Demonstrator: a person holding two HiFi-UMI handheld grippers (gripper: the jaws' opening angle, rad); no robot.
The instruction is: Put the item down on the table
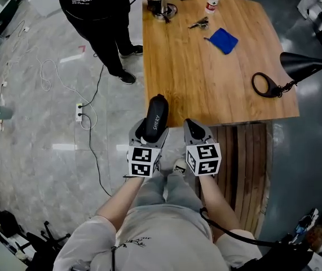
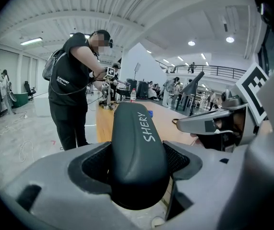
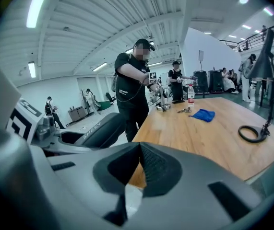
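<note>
Left gripper [image 1: 149,136] grasps a black case [image 1: 156,118] lettered "SHERY" (white print) at the table's [image 1: 217,78] near edge; right gripper [image 1: 193,130] is clenched, empty.

grey claws [image 1: 151,130] [image 1: 194,129], marker cubes [image 1: 142,161], grey t-shirt [image 1: 162,230]

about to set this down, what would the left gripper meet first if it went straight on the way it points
Nothing close, it seems: the left gripper and its case point over bare table. Roughly in line at the far end stands the bottle, though depth is unclear.
</note>
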